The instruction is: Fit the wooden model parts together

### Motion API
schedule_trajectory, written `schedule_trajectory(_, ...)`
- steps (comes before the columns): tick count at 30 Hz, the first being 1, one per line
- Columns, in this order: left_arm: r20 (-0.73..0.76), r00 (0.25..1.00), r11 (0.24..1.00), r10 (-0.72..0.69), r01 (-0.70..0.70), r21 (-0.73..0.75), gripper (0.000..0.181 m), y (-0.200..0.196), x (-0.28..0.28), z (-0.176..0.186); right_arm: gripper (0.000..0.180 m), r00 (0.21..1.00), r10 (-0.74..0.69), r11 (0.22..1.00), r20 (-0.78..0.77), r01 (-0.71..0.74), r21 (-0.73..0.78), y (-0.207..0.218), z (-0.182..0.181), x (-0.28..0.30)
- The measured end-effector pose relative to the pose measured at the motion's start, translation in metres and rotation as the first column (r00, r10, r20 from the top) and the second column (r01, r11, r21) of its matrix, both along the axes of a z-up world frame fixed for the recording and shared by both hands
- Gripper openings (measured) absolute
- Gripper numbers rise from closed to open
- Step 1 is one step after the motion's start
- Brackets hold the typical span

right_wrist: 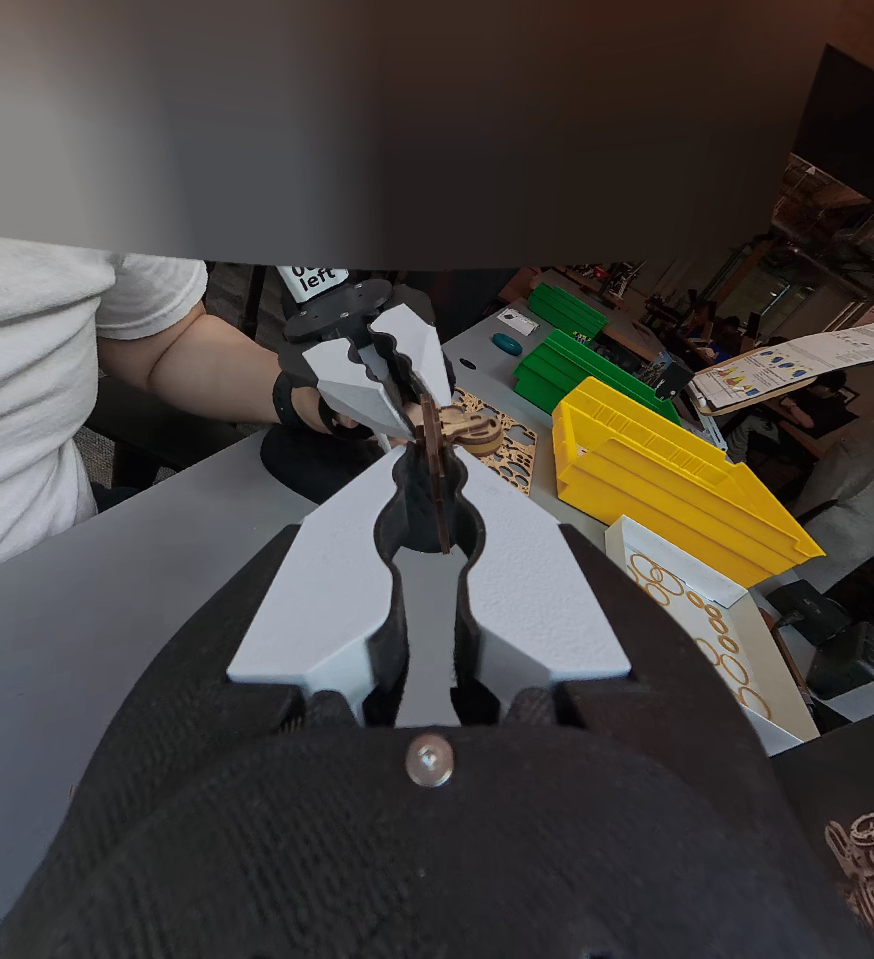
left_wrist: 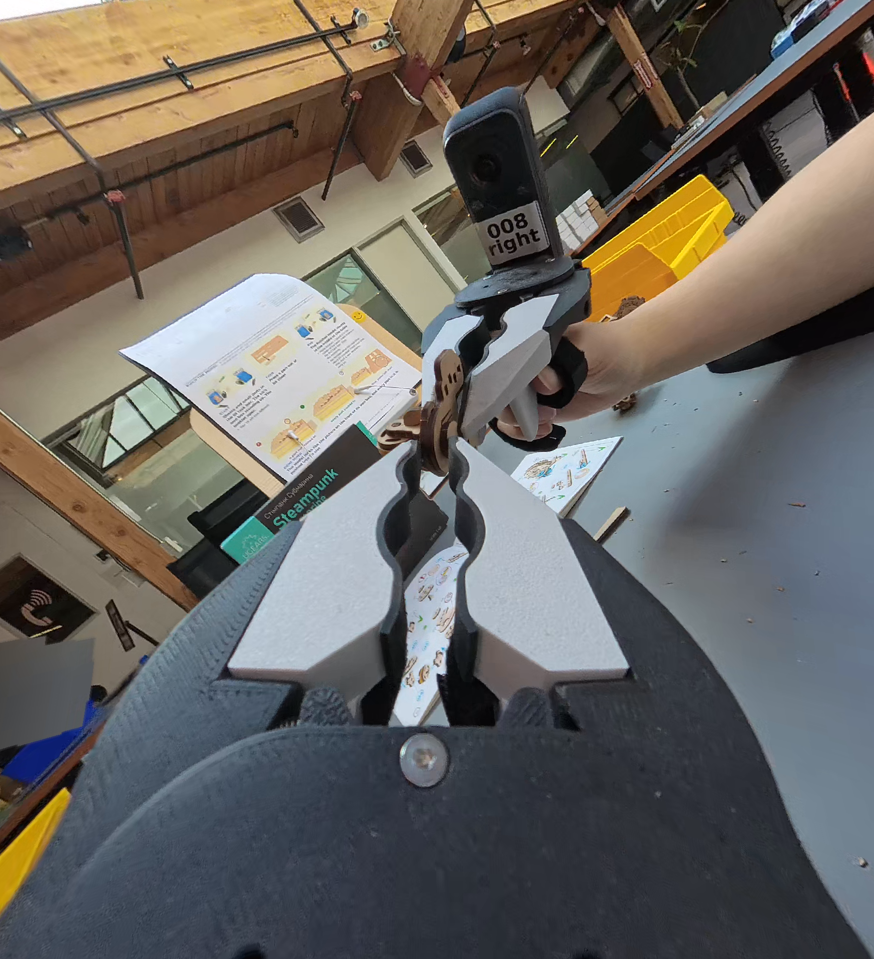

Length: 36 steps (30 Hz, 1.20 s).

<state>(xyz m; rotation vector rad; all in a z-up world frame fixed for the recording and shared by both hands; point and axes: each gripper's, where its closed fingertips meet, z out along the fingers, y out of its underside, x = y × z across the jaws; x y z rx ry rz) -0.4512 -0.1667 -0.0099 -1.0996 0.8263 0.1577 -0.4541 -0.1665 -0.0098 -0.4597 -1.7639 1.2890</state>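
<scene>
My right gripper (right_wrist: 432, 452) is shut on a thin flat brown wooden piece (right_wrist: 437, 493), seen edge-on between its white fingers. My left gripper (left_wrist: 433, 450) is shut on a small round wooden sub-assembly (left_wrist: 398, 435) held above the grey table (left_wrist: 736, 571). The two grippers meet tip to tip, and the flat piece (left_wrist: 447, 376) touches the sub-assembly. In the right wrist view the left gripper (right_wrist: 414, 415) comes in from the upper left, and the light wooden sub-assembly (right_wrist: 471, 428) sticks out to its right. In the left wrist view the right gripper (left_wrist: 458, 415) comes in from above.
A printed instruction sheet on a clipboard (left_wrist: 279, 363) and a dark box (left_wrist: 315, 498) stand behind the grippers. Illustrated booklets (left_wrist: 564, 472) lie on the table. A yellow bin (right_wrist: 658, 482), green bins (right_wrist: 569, 358), a punched wooden sheet (right_wrist: 507, 451) and a white tray of wooden rings (right_wrist: 684, 612) are to the right.
</scene>
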Motion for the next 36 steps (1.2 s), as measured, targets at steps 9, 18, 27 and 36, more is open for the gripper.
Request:
schedule_trajectory(9, -0.107, 0.993, 0.995, 0.055, -0.046, 0.089, 0.008, -0.004, 0.002, -0.002, 0.009, 0.999, 0.034, 0.999, 0.01, -0.034, 0.04, 0.0, 0.003, 0.011)
schedule_trajectory(18, -0.268, 0.963, 0.998, -0.036, 0.019, -0.065, 0.004, 0.005, 0.022, -0.043, 0.018, 0.847, 0.343, 0.9, 0.407, -0.172, -0.401, 0.016, -0.011, 0.034)
schedule_trajectory(27, -0.067, 0.963, 0.903, -0.26, 0.218, -0.371, 0.004, 0.0, 0.03, -0.062, 0.021, 0.824, 0.317, 0.871, 0.469, -0.057, -0.488, 0.03, -0.027, 0.017)
schedule_trajectory(36, -0.098, 0.907, 0.854, -0.409, 0.343, -0.391, 0.004, -0.012, 0.043, -0.074, 0.013, 0.553, 0.55, 0.782, 0.626, -0.077, -0.618, 0.001, -0.067, 0.029)
